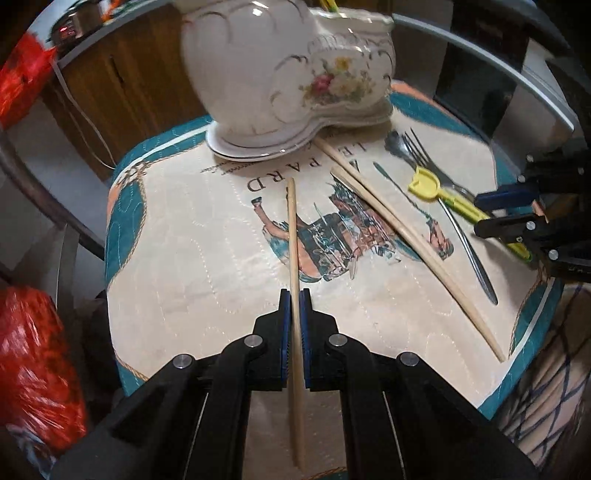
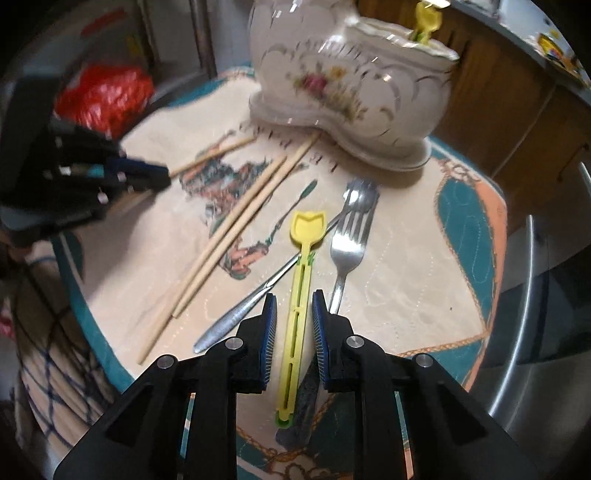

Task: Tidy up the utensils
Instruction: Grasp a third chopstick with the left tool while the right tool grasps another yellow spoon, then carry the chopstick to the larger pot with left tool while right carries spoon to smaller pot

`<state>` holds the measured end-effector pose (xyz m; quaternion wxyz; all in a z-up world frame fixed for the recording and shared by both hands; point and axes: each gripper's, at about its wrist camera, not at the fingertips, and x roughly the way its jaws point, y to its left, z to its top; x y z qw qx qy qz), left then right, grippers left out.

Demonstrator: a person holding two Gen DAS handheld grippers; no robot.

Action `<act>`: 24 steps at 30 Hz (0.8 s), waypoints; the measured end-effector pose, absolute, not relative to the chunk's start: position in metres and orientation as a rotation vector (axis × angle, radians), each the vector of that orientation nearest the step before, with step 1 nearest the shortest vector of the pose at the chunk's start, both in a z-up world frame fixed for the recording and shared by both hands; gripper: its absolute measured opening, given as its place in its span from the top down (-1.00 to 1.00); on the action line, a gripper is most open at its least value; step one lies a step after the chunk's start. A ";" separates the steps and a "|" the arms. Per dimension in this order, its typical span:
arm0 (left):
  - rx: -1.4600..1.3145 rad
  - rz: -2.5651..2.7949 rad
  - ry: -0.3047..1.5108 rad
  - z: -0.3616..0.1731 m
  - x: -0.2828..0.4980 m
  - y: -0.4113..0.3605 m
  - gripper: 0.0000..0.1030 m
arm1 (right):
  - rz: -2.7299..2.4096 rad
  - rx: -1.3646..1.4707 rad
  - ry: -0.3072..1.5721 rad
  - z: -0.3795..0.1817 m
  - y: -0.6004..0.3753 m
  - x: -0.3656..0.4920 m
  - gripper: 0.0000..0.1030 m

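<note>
- Left wrist view: the left gripper (image 1: 295,314) sits at 6 o'clock, its blue pads pressed onto a single wooden chopstick (image 1: 293,236) that runs between them and on toward 12 o'clock over the printed cloth (image 1: 192,258).
- At 3 o'clock in that view, a pair of chopsticks (image 1: 417,243) lies diagonally on the cloth, with a knife (image 1: 467,247) just beside it.
- Right wrist view: the right gripper (image 2: 294,325) is at 6 o'clock, jaws spread to either side of the yellow plastic scoop (image 2: 301,280), pads not touching its slotted handle.
- Just past the fingertips, a fork (image 2: 351,236) lies at 1 o'clock of the scoop head and a metal spoon (image 2: 258,291) crosses under it toward 7 o'clock.
- Farther off at 12 o'clock stands the white floral ceramic holder (image 2: 343,85), with another yellow utensil (image 2: 426,18) poking from its top.
- A red plastic bag (image 2: 107,92) shows at 10 o'clock, beyond the cloth edge.
</note>
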<state>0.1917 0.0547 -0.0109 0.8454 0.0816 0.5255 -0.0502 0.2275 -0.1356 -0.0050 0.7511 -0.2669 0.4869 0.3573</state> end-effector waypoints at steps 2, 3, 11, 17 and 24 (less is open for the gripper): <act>0.201 -0.133 1.161 -0.009 0.200 0.055 0.88 | 0.785 -0.619 1.108 -0.007 -0.128 0.232 0.64; 0.205 -0.148 1.192 -0.008 0.205 0.056 0.87 | 0.788 -0.624 1.130 -0.007 -0.125 0.235 0.67; 0.295 -0.198 1.364 -0.006 0.232 0.048 0.88 | 0.785 -0.683 1.292 -0.008 -0.102 0.253 0.78; 0.318 -0.205 1.345 -0.005 0.232 0.040 0.91 | 0.786 -0.665 1.258 0.000 -0.099 0.247 0.80; 0.147 -0.221 1.202 0.005 0.210 0.067 0.91 | 0.843 -0.511 1.191 0.023 -0.118 0.250 0.80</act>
